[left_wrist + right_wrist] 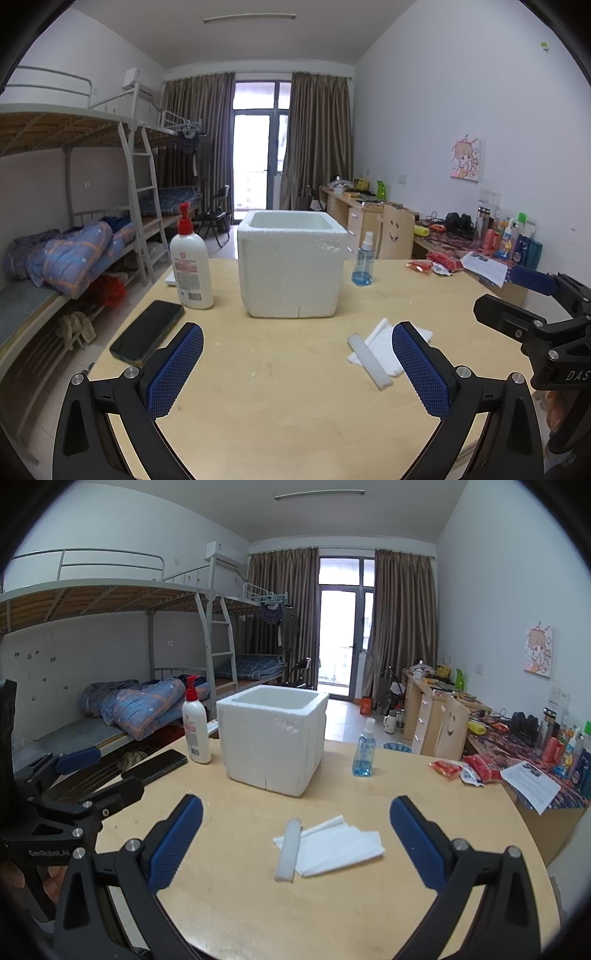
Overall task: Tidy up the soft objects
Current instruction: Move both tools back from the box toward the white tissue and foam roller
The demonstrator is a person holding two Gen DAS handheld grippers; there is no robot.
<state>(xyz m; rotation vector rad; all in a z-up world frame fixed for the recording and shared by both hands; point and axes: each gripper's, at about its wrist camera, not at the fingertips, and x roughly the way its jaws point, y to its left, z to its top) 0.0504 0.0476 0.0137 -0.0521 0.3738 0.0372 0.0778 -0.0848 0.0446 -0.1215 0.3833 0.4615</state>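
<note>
A white foam box stands open-topped in the middle of the round wooden table; it also shows in the right wrist view. A white foam stick lies across flat white foam sheets in front of the box; both show in the left wrist view, the stick and the sheets. My left gripper is open and empty, left of the foam pieces. My right gripper is open and empty, its fingers either side of the foam pieces, held short of them.
A lotion pump bottle and a black phone sit left of the box. A blue spray bottle stands to its right, red snack packets beyond. Bunk beds stand left, a cluttered desk right.
</note>
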